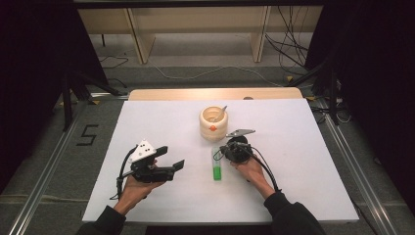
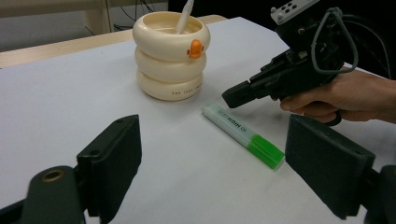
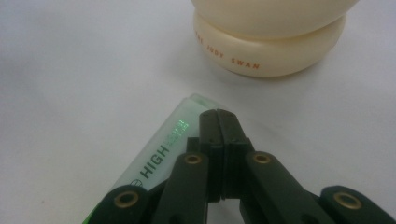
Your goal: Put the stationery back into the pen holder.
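Nearest the person, L gripper [image 1: 172, 168] sits in the left hand [image 1: 133, 188] low over the white table [image 1: 147, 205], jaws wide apart w/ nothing between them; in the left gripper view its two black pads [image 2: 329, 165] frame bare tabletop. Just right of it, R gripper [image 1: 221, 151] is held in the right hand [image 1: 252, 169], jaws pressed fully together, gripping nothing. In the right gripper view the closed tips [image 3: 219, 119] hang over the pale cap end of the green highlighter [image 3: 161, 156]; can't tell if tips touch it or hover just above. Highlighter [image 1: 216, 165] lies flat on the table betw. the two grippers, closer to the R one, long axis running roughly near-to-far: green body toward the person, pale cap end toward the far side. Left gripper view shows it [image 2: 243, 135] lying free, w/ the R gripper [image 2: 233, 98] above its cap end. Farther back, near the cap end but not touching, stands a cream ringed pen holder [image 1: 213, 125] w/ a small orange beak on its side, upright; one pale pen-like item [image 1: 222, 111] leans inside it. Beyond that, the table's wooden far edge [image 1: 215, 93].
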Tool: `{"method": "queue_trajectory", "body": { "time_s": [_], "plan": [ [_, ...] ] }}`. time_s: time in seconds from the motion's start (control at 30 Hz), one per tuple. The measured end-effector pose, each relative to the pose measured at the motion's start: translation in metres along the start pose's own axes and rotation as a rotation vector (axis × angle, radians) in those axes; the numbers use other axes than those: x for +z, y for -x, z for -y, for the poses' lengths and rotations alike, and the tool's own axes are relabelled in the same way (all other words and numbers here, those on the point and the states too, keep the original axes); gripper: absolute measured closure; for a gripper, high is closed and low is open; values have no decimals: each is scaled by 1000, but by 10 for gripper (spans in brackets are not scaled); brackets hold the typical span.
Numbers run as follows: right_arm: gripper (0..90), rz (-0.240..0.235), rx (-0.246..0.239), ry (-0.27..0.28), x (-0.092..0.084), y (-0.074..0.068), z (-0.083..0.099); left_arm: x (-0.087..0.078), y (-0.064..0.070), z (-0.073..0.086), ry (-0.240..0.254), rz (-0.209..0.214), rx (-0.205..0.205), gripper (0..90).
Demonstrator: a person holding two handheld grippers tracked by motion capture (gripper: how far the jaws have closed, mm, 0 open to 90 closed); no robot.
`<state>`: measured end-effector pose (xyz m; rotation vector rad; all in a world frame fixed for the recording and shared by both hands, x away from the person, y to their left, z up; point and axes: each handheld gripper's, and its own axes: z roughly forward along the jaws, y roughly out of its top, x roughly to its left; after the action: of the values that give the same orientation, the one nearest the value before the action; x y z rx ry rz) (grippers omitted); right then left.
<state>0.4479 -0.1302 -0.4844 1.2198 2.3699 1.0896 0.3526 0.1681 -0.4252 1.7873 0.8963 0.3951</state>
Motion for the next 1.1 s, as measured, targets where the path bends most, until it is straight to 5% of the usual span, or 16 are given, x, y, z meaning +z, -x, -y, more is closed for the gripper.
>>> {"method": "queue_trajectory", "body": {
  "time_s": [0.57, 1.1],
  "plan": [
    [900, -24, 4, -32, 11, -6, -2, 1, 0, 0, -6, -2, 3, 184],
    [900, -123, -100, -77, 20, -39, -4, -1, -4, 0, 7, -29, -5, 186]
  ]
}}
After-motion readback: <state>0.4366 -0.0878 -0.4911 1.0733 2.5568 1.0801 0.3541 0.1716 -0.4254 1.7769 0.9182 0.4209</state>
